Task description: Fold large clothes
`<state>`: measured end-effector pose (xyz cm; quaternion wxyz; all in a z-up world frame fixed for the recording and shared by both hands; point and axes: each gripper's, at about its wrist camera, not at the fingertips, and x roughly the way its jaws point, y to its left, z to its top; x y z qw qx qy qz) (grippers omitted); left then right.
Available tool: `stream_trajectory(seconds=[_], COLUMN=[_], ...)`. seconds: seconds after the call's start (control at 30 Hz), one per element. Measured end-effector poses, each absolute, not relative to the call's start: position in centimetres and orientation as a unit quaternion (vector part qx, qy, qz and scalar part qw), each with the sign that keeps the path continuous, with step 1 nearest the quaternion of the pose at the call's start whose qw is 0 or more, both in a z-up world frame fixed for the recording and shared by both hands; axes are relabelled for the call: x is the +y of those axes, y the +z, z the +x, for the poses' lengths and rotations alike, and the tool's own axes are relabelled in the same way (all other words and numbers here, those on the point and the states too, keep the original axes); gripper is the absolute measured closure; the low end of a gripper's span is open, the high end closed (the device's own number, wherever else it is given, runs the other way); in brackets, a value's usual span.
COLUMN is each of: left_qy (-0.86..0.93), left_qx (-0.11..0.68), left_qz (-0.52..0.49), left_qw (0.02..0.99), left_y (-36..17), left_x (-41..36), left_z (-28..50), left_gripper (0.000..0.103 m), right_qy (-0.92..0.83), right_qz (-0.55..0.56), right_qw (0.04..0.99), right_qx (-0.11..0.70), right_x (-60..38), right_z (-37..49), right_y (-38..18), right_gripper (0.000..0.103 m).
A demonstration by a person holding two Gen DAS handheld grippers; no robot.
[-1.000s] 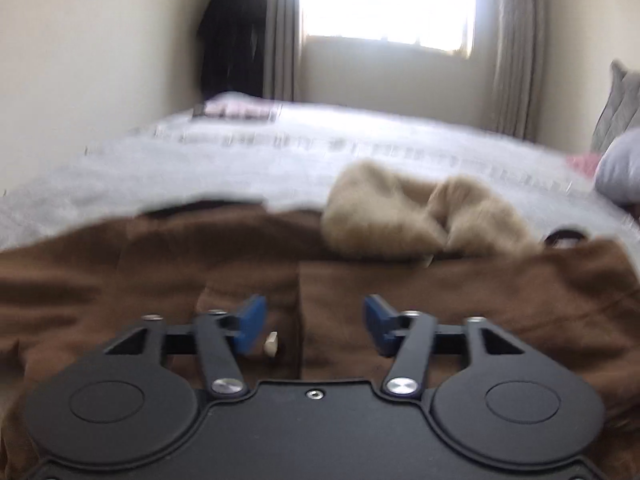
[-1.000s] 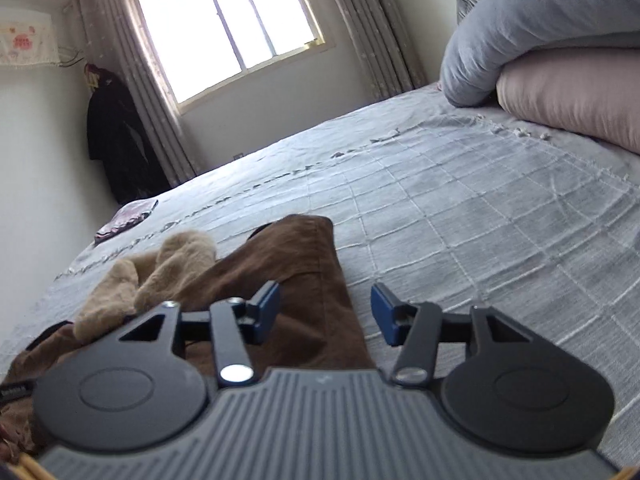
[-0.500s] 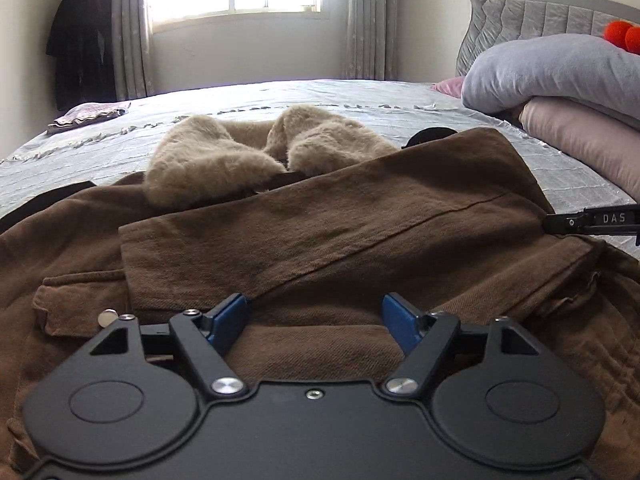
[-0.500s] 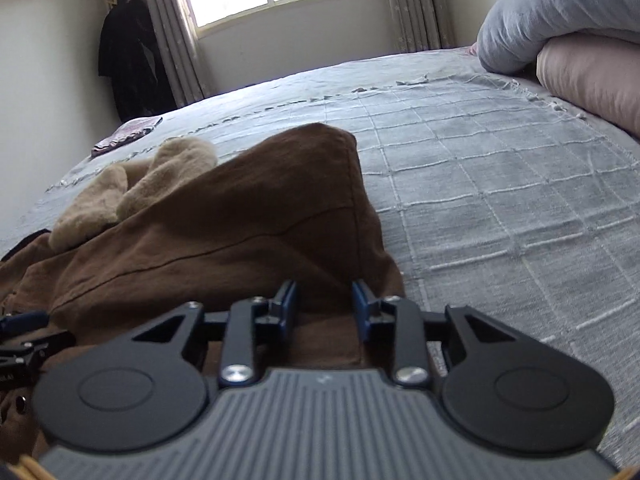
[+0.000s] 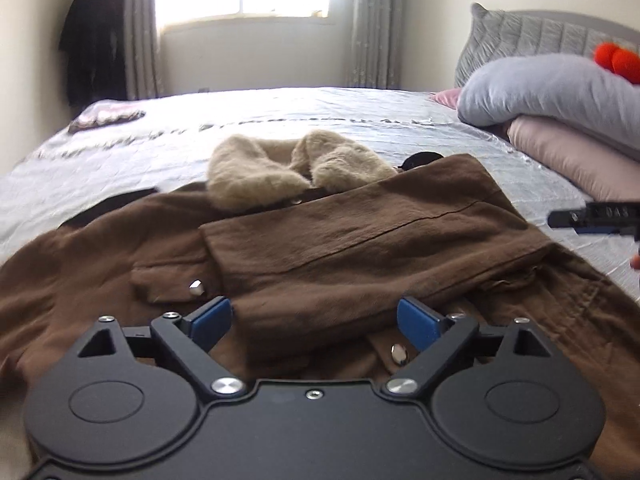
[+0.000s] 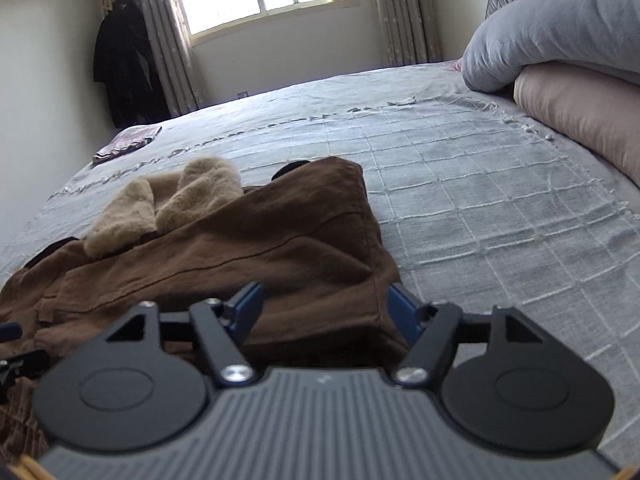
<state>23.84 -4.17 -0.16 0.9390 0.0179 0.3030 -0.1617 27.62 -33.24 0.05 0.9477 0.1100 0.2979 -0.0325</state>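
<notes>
A brown coat (image 5: 360,240) with a tan fur collar (image 5: 280,168) lies on the grey bed (image 5: 160,140); one sleeve is folded across its front. My left gripper (image 5: 314,322) is open just above the coat's lower front, near a snap button (image 5: 397,352). My right gripper (image 6: 326,312) is open, its fingers straddling the folded sleeve's end at the coat's right edge (image 6: 320,248). The right gripper's tip shows at the right edge of the left wrist view (image 5: 592,216).
A grey pillow (image 6: 560,28) on a pink one (image 6: 580,108) lies at the bed's right. A small folded cloth (image 6: 128,144) sits at the far left corner. A dark garment (image 6: 124,68) hangs by the window curtain. Bare bedspread (image 6: 500,208) lies right of the coat.
My right gripper, nearly shut on the sleeve half a second ago, has opened wide. My left gripper opened a little wider and the view drew back slightly; the sleeve lies folded over the coat.
</notes>
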Motion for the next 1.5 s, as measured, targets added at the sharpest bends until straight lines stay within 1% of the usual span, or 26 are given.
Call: stream_trajectory(seconds=[0.03,0.07,0.1,0.13,0.2,0.4,0.63,0.77,1.03,1.17,1.2,1.27,1.5], left_qy=[-0.157,-0.152,-0.149,-0.146,-0.132,-0.062,0.050,0.112,0.193,0.198,0.196,0.187,0.180], left_qx=[0.306,0.306,0.304,0.303,0.305,0.302,0.322,0.336,0.336,0.340,0.334,0.299,0.249], left_qz=[0.003,-0.013,-0.025,-0.036,-0.053,-0.073,-0.101,-0.120,-0.184,-0.238,-0.251,-0.262,-0.324], left_qw=[0.939,0.940,0.941,0.941,0.942,0.948,0.940,0.928,0.903,0.888,0.887,0.898,0.895], left_y=[0.4,1.1,1.6,2.2,3.1,4.5,3.0,1.3,-2.6,-5.1,-5.6,-5.8,-6.2], left_x=[-3.2,-2.3,-1.4,-0.5,1.2,7.2,16.2,21.2,29.7,33.2,33.8,34.3,35.5], left_z=[23.2,22.5,21.8,21.2,20.2,17.8,16.1,15.6,16.0,16.7,16.8,16.9,19.0], left_gripper=[0.010,0.005,0.003,0.000,0.000,0.000,0.000,0.000,0.000,0.000,0.000,0.000,0.002], right_qy=[-0.036,-0.037,-0.039,-0.040,-0.048,-0.044,-0.037,-0.033,-0.027,-0.032,-0.035,-0.037,-0.041], right_qz=[0.118,0.127,0.137,0.144,0.154,0.132,0.087,0.084,0.097,0.087,0.085,0.084,0.071], right_qw=[0.945,0.943,0.942,0.941,0.938,0.941,0.942,0.941,0.931,0.924,0.923,0.922,0.921], right_qx=[0.303,0.305,0.305,0.305,0.306,0.308,0.322,0.326,0.351,0.371,0.372,0.376,0.380], right_x=[-33.1,-33.0,-32.9,-32.7,-32.1,-28.5,-23.3,-21.2,-18.6,-18.1,-18.0,-18.0,-18.0], right_z=[26.7,25.9,25.0,24.3,23.0,20.3,19.0,18.7,18.6,19.2,19.3,19.6,19.7], right_y=[0.6,1.2,1.8,2.3,3.6,6.2,6.6,5.9,1.7,-0.2,-0.6,-1.2,-2.2], right_gripper=[0.027,0.023,0.019,0.017,0.012,0.000,0.000,0.000,0.000,0.000,0.000,0.000,0.000])
